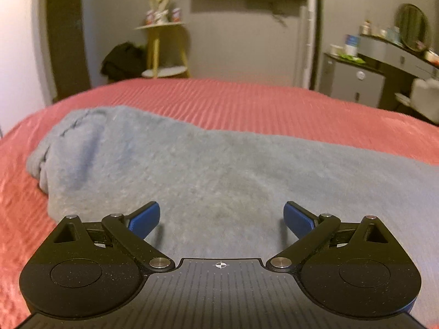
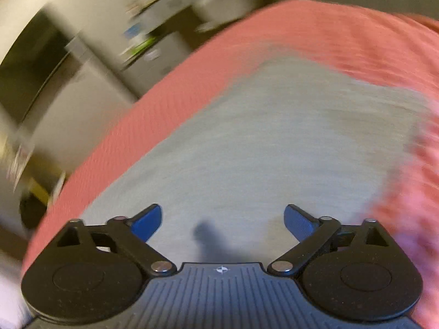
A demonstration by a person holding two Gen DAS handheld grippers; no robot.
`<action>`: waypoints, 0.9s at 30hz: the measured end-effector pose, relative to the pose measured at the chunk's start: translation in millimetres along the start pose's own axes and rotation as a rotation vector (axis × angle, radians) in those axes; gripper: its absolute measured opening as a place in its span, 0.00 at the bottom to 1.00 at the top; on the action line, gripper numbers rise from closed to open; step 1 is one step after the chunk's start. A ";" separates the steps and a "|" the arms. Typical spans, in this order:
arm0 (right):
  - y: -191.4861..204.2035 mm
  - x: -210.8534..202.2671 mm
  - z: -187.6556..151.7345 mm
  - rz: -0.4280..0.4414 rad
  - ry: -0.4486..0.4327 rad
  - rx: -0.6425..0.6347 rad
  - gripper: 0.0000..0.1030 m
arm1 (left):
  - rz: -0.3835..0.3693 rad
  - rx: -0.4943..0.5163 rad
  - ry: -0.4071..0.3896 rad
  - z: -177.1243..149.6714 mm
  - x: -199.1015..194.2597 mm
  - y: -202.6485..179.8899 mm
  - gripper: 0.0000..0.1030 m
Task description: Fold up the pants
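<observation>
Each tool, left (image 1: pixel 221 216) and right (image 2: pixel 222 218), was matte black with ribbed housing. Blue pads (image 1: pixel 145 219) tipped the fingers. Silver screws (image 1: pixel 159 262) pinned the linkages.

left hand-held gripper (image 1: pixel 221 220): jaws apart, empty | right hand-held gripper (image 2: pixel 222 222): jaws apart, empty

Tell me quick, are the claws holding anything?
Left gripper: open, holding nothing, above the grey pants.
Right gripper: open, holding nothing.
</observation>
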State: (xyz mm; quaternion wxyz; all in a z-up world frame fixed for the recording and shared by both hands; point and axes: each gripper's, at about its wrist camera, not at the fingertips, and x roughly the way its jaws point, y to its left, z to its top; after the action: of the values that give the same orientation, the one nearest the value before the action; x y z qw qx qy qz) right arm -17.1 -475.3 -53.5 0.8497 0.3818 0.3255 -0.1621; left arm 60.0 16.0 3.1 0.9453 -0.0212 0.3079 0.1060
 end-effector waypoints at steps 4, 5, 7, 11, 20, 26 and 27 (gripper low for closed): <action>-73.4 -36.7 -0.3 -0.039 -0.044 0.226 0.54 | -0.076 0.061 0.011 -7.7 -22.6 -12.9 0.98; -87.4 -42.3 -1.6 -0.061 -0.058 0.261 0.50 | -0.093 0.061 0.023 -9.6 -25.7 -15.0 0.98; -113.3 -51.4 -3.3 -0.030 -0.086 0.355 0.34 | -0.115 0.034 0.066 -13.1 -28.3 -15.6 0.98; -124.8 -49.1 7.4 -0.025 -0.123 0.395 0.33 | -0.128 -0.042 0.113 -15.4 -29.0 -9.2 0.97; -107.1 -14.8 46.6 -0.049 -0.104 0.331 0.22 | -0.151 -0.034 0.088 -16.4 -29.6 -13.8 0.97; -99.3 -35.2 49.2 -0.014 -0.143 0.301 0.22 | -0.215 -0.028 0.083 -19.6 -28.4 -21.6 0.97; -98.6 -37.0 49.6 0.003 -0.154 0.294 0.20 | -0.244 -0.020 0.072 -19.3 -30.3 -23.8 0.97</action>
State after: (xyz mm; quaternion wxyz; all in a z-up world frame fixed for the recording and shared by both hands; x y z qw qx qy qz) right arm -74.7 -576.4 -57.4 0.8072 0.4890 0.2318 -0.2356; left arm 30.1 -15.0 4.6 0.9392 -0.0718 0.3358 -0.0073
